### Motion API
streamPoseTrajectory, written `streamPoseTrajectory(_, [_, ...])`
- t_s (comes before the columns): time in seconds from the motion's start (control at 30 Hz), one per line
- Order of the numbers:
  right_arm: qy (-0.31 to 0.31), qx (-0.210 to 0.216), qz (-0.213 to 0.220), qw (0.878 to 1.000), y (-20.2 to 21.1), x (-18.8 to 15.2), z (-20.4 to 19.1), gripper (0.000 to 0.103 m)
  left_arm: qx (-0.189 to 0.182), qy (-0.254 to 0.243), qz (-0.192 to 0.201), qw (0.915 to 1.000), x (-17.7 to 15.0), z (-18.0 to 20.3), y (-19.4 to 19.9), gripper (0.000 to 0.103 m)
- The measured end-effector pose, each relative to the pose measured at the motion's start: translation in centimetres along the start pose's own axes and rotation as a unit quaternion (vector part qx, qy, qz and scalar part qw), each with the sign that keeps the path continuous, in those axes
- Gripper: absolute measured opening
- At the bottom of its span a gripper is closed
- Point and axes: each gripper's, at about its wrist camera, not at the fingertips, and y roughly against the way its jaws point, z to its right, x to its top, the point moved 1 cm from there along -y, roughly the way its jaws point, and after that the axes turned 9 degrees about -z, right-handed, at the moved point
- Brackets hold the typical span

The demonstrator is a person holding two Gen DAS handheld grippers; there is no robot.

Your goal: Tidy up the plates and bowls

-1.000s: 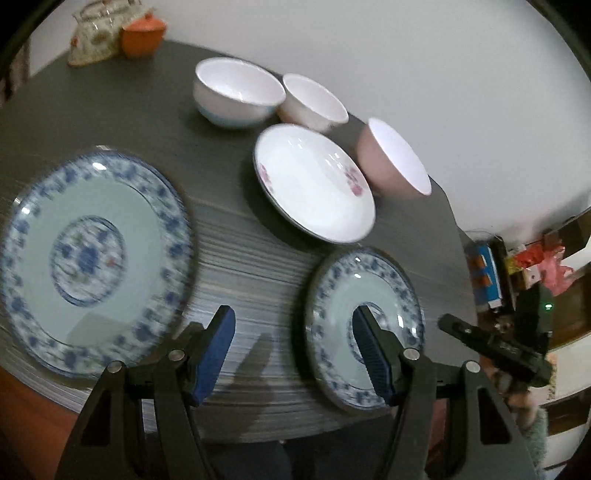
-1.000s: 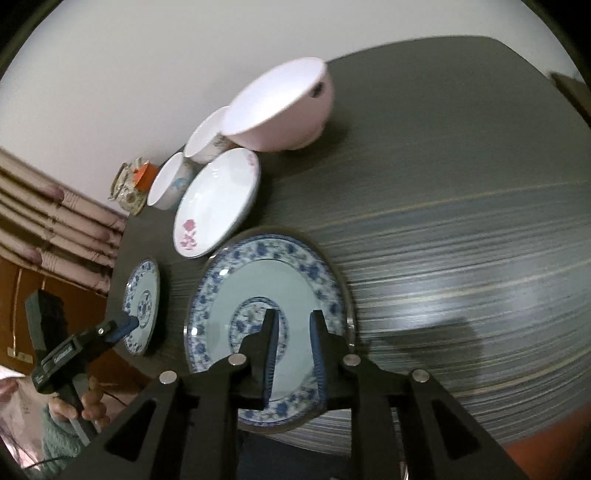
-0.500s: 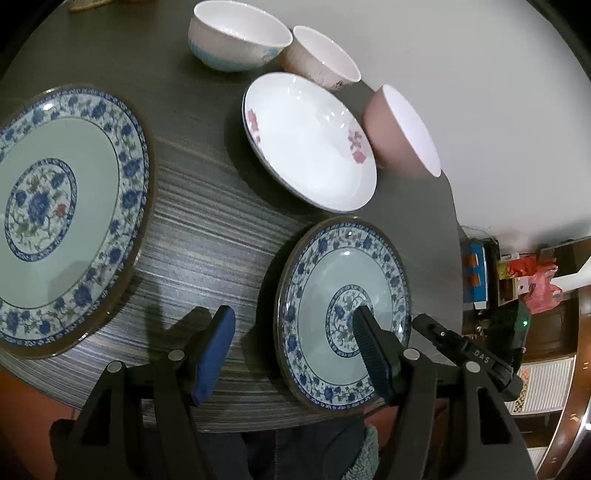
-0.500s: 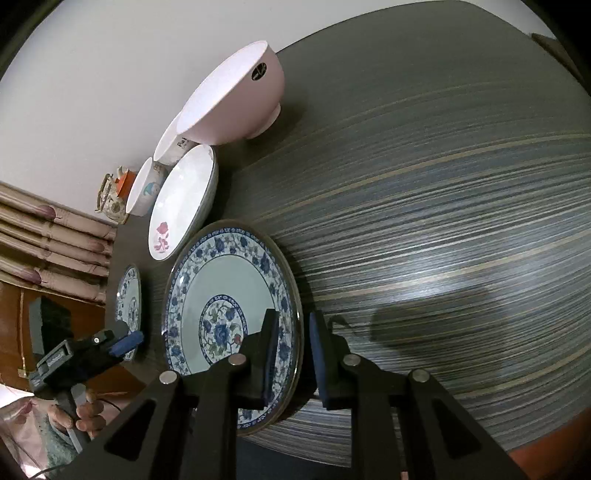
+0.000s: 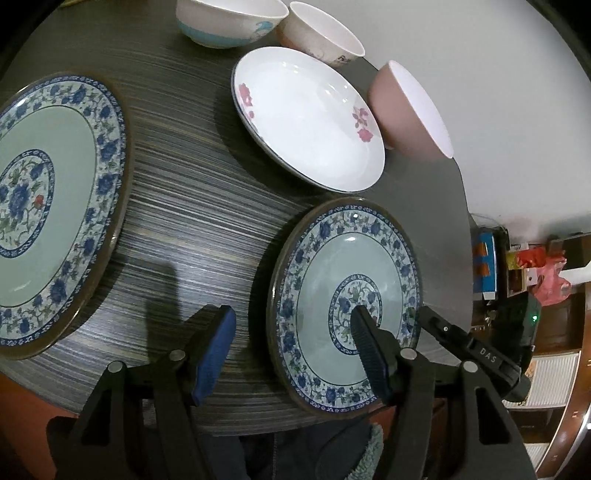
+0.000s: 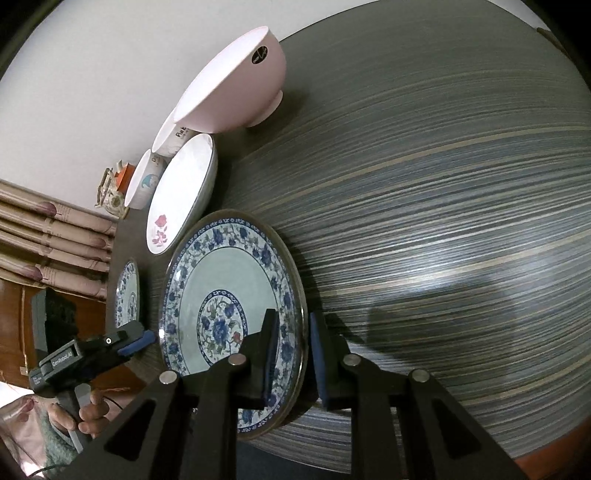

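Note:
A small blue-flowered plate (image 5: 343, 295) lies flat near the front edge of the dark striped table (image 5: 207, 206). My left gripper (image 5: 291, 350) straddles its left rim with jaws closing: one finger (image 5: 369, 354) is over the plate's middle, the other (image 5: 216, 354) over bare table, neither pressing. My right gripper (image 6: 293, 350) stands narrowly open astride the same plate's (image 6: 221, 295) right rim, a gap still showing. A large blue plate (image 5: 48, 214) lies to the left. Behind are a white flowered plate (image 5: 306, 118), a pink bowl (image 5: 406, 110) and two white bowls (image 5: 229, 22).
A person's hand (image 6: 88, 410) holds the left gripper's handle off the table's front edge. A small teapot and an orange pot (image 6: 114, 188) stand at the far end by the wall. Shelves with clutter (image 5: 535, 273) stand beyond the table's right edge.
Both grippers have sunk toward the small plate. The left one moved in until the plate's left rim lay between its fingers. The right one slid from over the plate's middle to its right rim.

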Motion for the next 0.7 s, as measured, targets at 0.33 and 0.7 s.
streamPoseTrajectory(0.33, [-0.009,0.007,0.004,1.000,-0.1,0.1,0.4,0.019,0.012,-0.005,-0.011,0.9999,0.1,0.3,-0.8,0.041])
streamPoseTrajectory(0.7, [-0.015,0.008,0.006,1.000,-0.5,0.3,0.6,0.017,0.023,-0.002,-0.018,0.9996,0.3,-0.2,-1.4,0.019])
